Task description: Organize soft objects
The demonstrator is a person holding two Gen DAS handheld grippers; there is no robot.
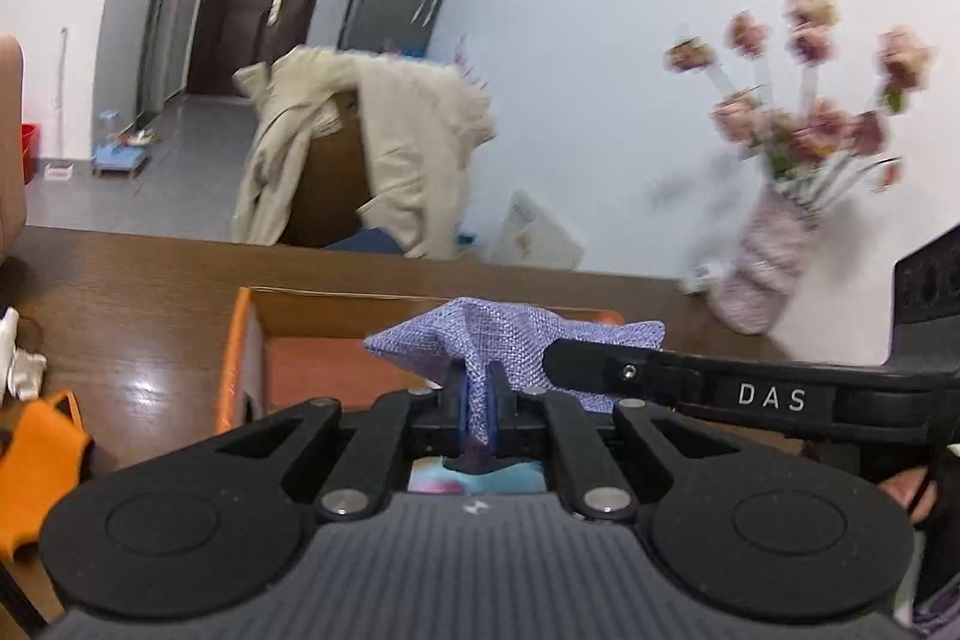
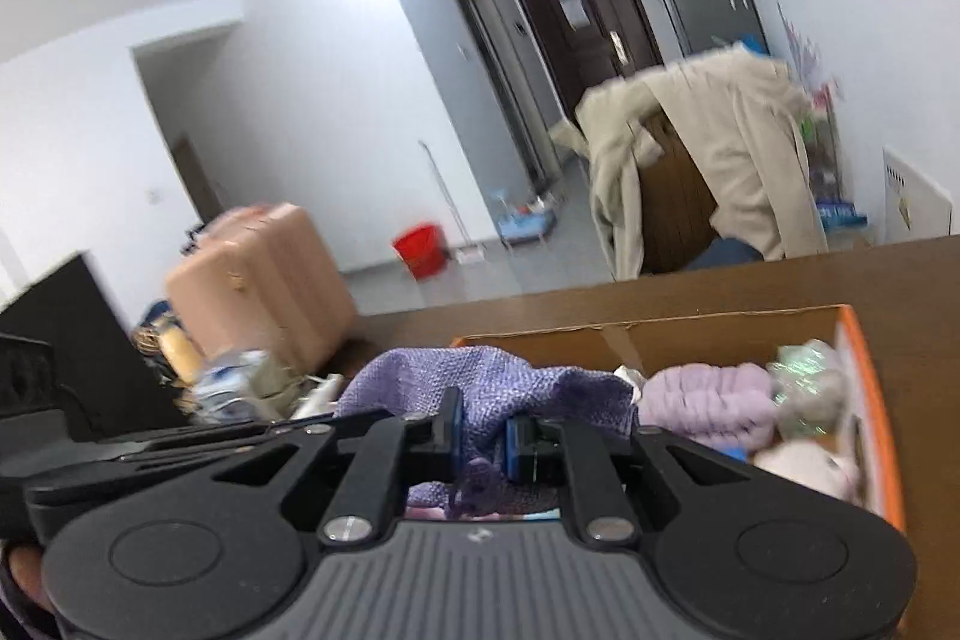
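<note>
A purple woven cloth (image 1: pixel 510 334) is pinched between both grippers and hangs lifted over an orange cardboard box (image 1: pixel 237 340). My left gripper (image 1: pixel 478 388) is shut on one fold of it. The right gripper's finger (image 1: pixel 600 370) reaches in from the right and clamps the same cloth. In the right wrist view my right gripper (image 2: pixel 483 430) is shut on the purple cloth (image 2: pixel 480 376), which bunches over the fingers. Inside the orange box (image 2: pixel 864 370) lie a lilac fluffy item (image 2: pixel 708 400), a shiny greenish soft item (image 2: pixel 804 376) and a pale pink one (image 2: pixel 804 466).
The box stands on a brown wooden table (image 1: pixel 132 280). An orange cloth (image 1: pixel 42 454) and a white item (image 1: pixel 18 358) lie at its left. A vase of pink flowers (image 1: pixel 768 268) stands at the right. A chair with a beige coat (image 1: pixel 372 148) is behind the table.
</note>
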